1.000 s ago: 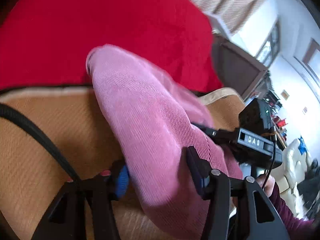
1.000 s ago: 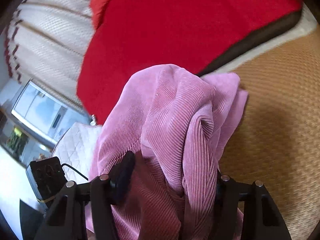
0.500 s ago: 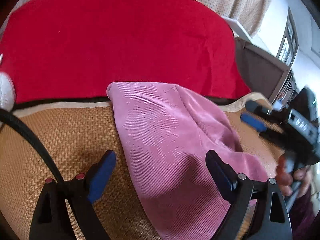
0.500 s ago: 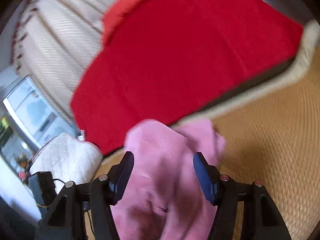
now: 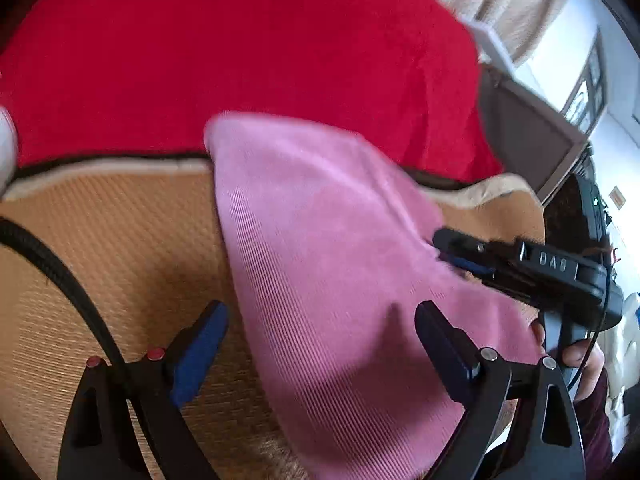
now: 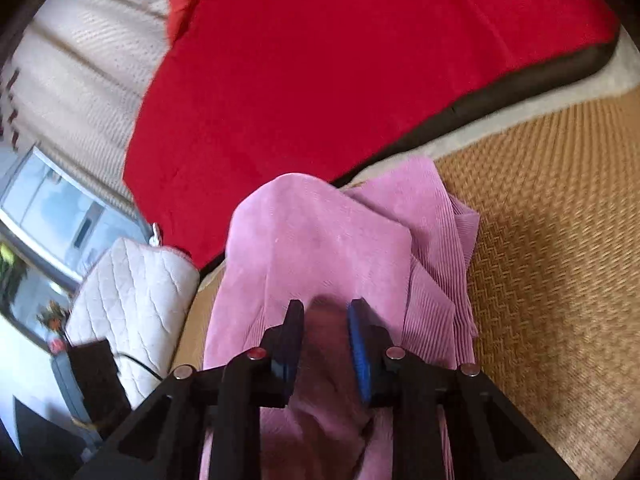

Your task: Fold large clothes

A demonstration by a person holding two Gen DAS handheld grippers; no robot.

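A pink corduroy garment (image 5: pixel 320 264) lies folded on a woven tan mat (image 5: pixel 120 248). In the left wrist view my left gripper (image 5: pixel 320 336) is open, its blue-padded fingers standing wide on either side of the cloth. The right gripper (image 5: pixel 460 256) shows there at the garment's right edge, pinching it. In the right wrist view the right gripper (image 6: pixel 326 336) has its jaws nearly together on a bunched ridge of the garment (image 6: pixel 320 248). The cloth's layered edges (image 6: pixel 444 264) lie to the right.
A red cushion (image 5: pixel 240 48) stands behind the mat, also in the right wrist view (image 6: pixel 360 60). A white quilted pad (image 6: pixel 132 300) and a black box (image 6: pixel 96 376) sit to the left. A black cable (image 5: pixel 52 264) crosses the mat. A dark cabinet (image 5: pixel 524 136) stands far right.
My right gripper has closed from wide open onto a ridge of the garment at its right edge. The left gripper stayed open over the cloth and shifted slightly.
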